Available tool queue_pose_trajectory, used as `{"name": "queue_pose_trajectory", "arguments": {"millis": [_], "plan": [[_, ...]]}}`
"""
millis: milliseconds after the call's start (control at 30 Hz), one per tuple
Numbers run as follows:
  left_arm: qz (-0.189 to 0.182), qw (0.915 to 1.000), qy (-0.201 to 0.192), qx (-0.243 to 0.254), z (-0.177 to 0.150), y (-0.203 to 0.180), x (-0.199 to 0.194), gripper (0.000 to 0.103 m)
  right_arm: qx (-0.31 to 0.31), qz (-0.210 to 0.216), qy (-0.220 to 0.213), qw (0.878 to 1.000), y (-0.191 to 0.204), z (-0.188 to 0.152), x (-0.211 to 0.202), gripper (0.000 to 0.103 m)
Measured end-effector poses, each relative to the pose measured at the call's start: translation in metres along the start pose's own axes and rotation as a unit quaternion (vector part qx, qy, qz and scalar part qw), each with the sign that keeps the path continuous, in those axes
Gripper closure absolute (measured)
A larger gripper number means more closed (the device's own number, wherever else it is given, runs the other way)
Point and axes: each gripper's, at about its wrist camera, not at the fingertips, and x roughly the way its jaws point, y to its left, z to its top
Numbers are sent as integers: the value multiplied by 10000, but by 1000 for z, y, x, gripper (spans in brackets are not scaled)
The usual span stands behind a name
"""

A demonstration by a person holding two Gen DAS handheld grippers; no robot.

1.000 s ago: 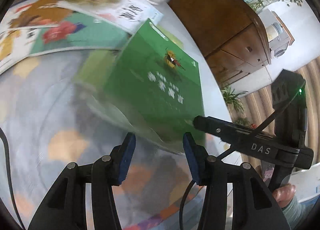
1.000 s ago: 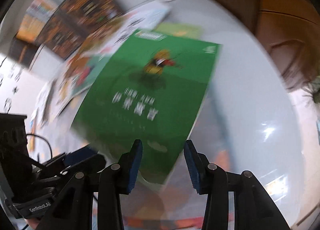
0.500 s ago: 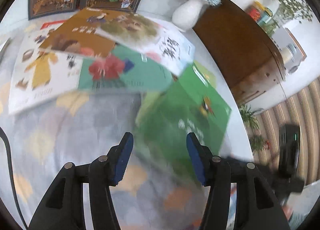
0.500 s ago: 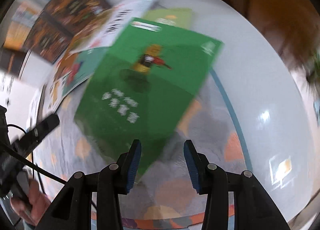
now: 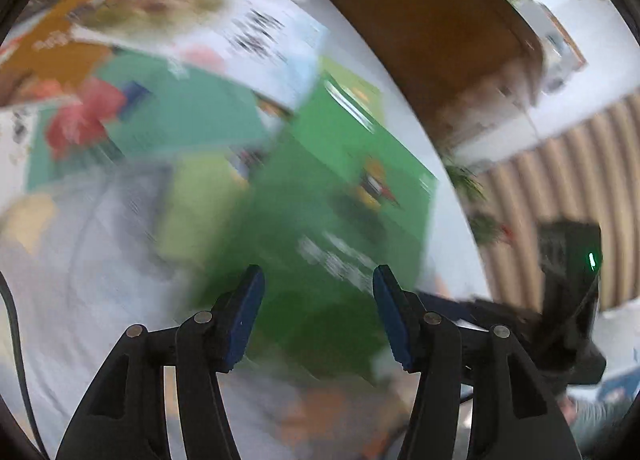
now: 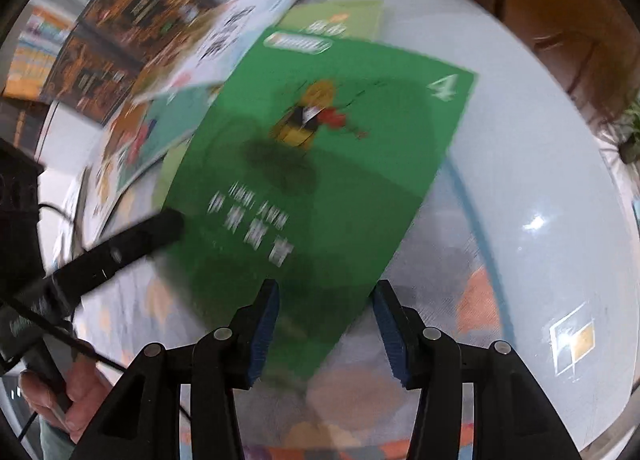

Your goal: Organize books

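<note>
Pale grey tablecloth with orange and yellow patches [image 6: 540, 147] covers the table; books are strewn across its far side, overlapping, so sorting is far from done.

Dark ornate hardback books [image 6: 120, 31], 2 visible, stand or lean at the back edge, near a brown wooden cabinet [image 5: 432, 19].

Teal book with a red flower on its cover [image 5: 160, 115] lies flat, partly under a white book with black lettering [image 6: 228, 35].

Bright green paperback with a cartoon insect and a white numeral 4 [image 6: 320, 163] lies nearest the person, on top of a lime-green booklet [image 6: 340, 19] that pokes out beyond its far edge. Judged: this is the book in hand, and it looks set down flat.

Right gripper [image 6: 326, 334]: jaws have just been opening; they stand partly apart over the green paperback's near corner, pads not pressing on it.

Left gripper [image 5: 318, 316]: jaws partly apart, hovering above the same cover, gripping nothing. View heavily blurred. Its black finger [image 6: 132, 248] reaches in at the paperback's left edge; contact cannot be told.
</note>
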Motion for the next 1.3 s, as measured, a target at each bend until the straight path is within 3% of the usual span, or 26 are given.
{"name": "queue_pose_trajectory", "arguments": {"millis": [100, 233, 400, 533, 700, 867, 933, 1033, 1133, 1300], "plan": [[-112, 9998, 75, -108, -32, -5, 2, 50, -623, 4, 90, 9980, 18, -19, -7, 55], [114, 9983, -368, -428, -36, 9, -18, 50, -1124, -476, -98, 9925, 28, -32, -12, 55], [449, 9959, -723, -314, 13, 21, -32, 50, -107, -177, 74, 9998, -8, -7, -2, 55], [759, 9959, -466, -123, 37, 22, -8, 50, 285, -142, -28, 9995, -16, 3, -1, 55], [289, 9995, -98, -74, 37, 20, 7, 48, 267, -175, -21, 9995, -14, 8, -2, 52], [28, 9999, 74, -147, 2, 20, 2, 48, -35, -379, 78, 9992, -15, -1, -5, 52], [-194, 9991, 88, -371, -25, 26, -3, 48, -226, -443, 202, 9986, -11, -9, -5, 52], [-204, 9979, 82, -608, -64, 32, -16, 48, -619, -416, 431, 9963, 0, -24, -4, 52], [-225, 9940, -27, -1066, -109, 48, -36, 48, -1160, -372, 594, 9908, 27, -37, 0, 52], [-75, 9840, -281, -1758, -154, 78, -64, 48, -2071, -187, 816, 9747, 87, -56, 21, 51]]}}
